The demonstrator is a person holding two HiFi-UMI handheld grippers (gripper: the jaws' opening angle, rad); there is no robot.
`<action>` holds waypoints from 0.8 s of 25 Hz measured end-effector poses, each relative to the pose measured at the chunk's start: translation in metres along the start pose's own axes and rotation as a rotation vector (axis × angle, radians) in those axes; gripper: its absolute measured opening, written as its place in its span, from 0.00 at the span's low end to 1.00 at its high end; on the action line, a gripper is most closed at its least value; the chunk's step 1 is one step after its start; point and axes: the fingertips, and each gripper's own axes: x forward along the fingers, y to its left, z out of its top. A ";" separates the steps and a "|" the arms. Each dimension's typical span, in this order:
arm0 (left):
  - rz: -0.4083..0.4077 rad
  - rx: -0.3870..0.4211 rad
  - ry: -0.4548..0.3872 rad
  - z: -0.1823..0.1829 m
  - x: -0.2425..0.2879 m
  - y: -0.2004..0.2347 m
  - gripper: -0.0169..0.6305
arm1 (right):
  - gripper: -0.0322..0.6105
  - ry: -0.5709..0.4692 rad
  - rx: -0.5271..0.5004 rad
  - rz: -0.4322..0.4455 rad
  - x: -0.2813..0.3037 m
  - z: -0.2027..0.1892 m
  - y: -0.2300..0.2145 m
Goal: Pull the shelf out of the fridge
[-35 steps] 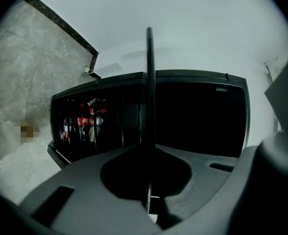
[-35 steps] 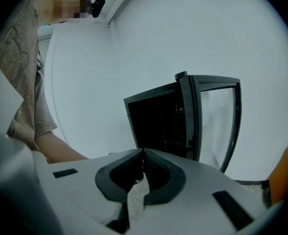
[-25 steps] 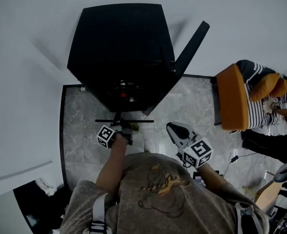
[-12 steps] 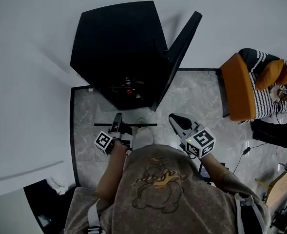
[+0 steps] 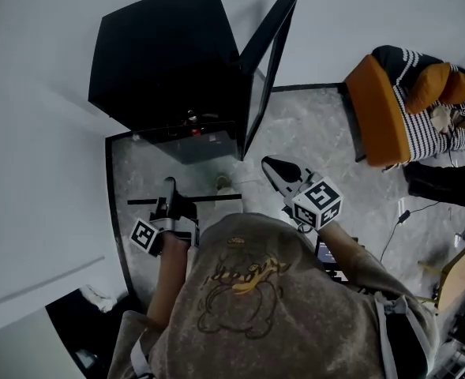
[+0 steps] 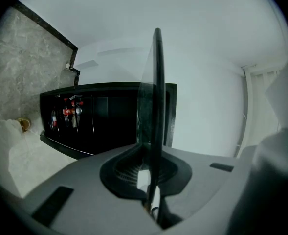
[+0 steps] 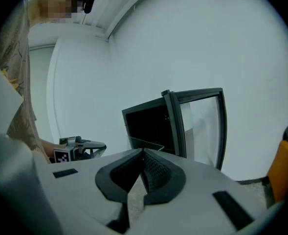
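The black fridge (image 5: 169,61) stands against the wall with its glass door (image 5: 268,54) swung open. The shelf (image 5: 208,200), a glass pane with a dark front bar, is out of the fridge and hangs over the floor in front of it. My left gripper (image 5: 170,188) is shut on its edge. In the left gripper view the shelf (image 6: 157,82) shows edge-on, clamped between the jaws of the left gripper (image 6: 152,168), with the fridge (image 6: 99,121) beyond. My right gripper (image 5: 270,164) hovers to the right of the shelf, shut and holding nothing. In the right gripper view the right gripper (image 7: 143,156) points at the fridge (image 7: 151,124).
Red bottles (image 6: 68,112) sit inside the fridge. An orange chair (image 5: 378,121) with striped cushions stands at the right, with cables (image 5: 398,219) on the marble floor (image 5: 311,133) nearby. A small object (image 5: 223,182) lies on the floor by the fridge. White walls close in at back and left.
The left gripper has carried the shelf up and away from the fridge front. The right gripper has stayed about where it was.
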 end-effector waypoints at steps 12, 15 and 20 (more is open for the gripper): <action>-0.066 0.041 0.006 -0.014 -0.028 -0.052 0.06 | 0.08 -0.027 0.001 0.062 -0.010 0.012 0.005; -0.083 0.038 0.006 -0.020 -0.031 -0.061 0.06 | 0.08 -0.031 -0.005 0.072 -0.013 0.014 0.006; -0.111 0.029 0.004 -0.025 -0.030 -0.069 0.06 | 0.08 -0.033 -0.007 0.088 -0.014 0.014 0.008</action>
